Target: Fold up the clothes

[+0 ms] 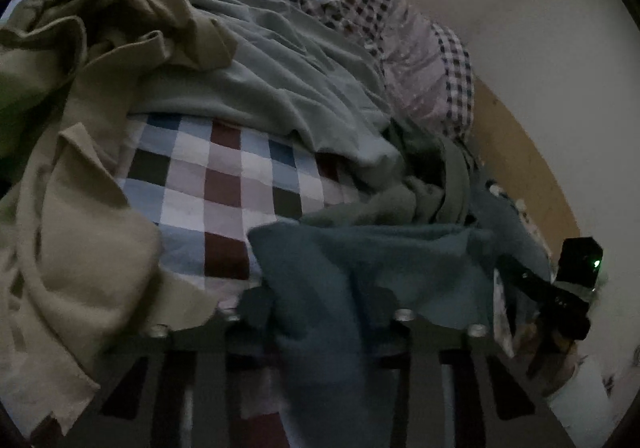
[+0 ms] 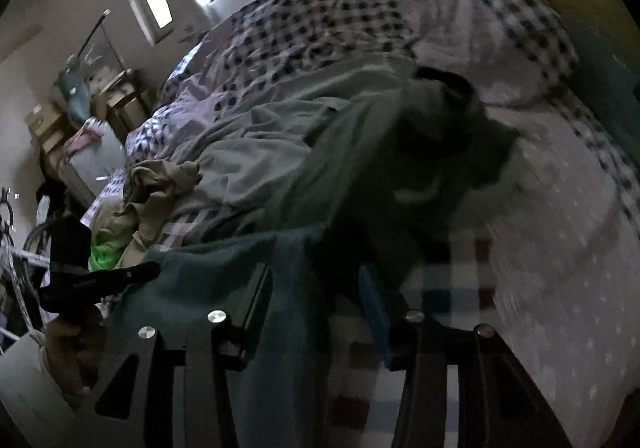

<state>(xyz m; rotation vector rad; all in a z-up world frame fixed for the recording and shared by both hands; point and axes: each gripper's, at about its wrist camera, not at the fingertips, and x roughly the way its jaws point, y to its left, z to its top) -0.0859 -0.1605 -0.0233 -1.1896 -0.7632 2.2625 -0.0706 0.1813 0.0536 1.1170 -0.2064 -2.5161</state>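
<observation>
Low in both frames, a blue cloth (image 1: 360, 268) hangs between the jaws of each claw. The left claw (image 1: 320, 312) looks clenched on one edge of it. The right claw (image 2: 316, 312) has the cloth draped through its gap, but dim, blurred pictures leave me unable to tell whether its pads press. The cloth spans the two claws above the checked bed (image 1: 224, 184), at lower centre.

To do this well, I judge the right grip should be made sure first, then both edges drawn apart until the cloth is taut and level, clear of the pile, before laying it flat.

Counted: two claws, one blue cloth, one khaki garment (image 1: 80, 168) at left, one pale green garment (image 1: 288, 88) at centre, one dark green garment (image 1: 432, 184) at right.
</observation>
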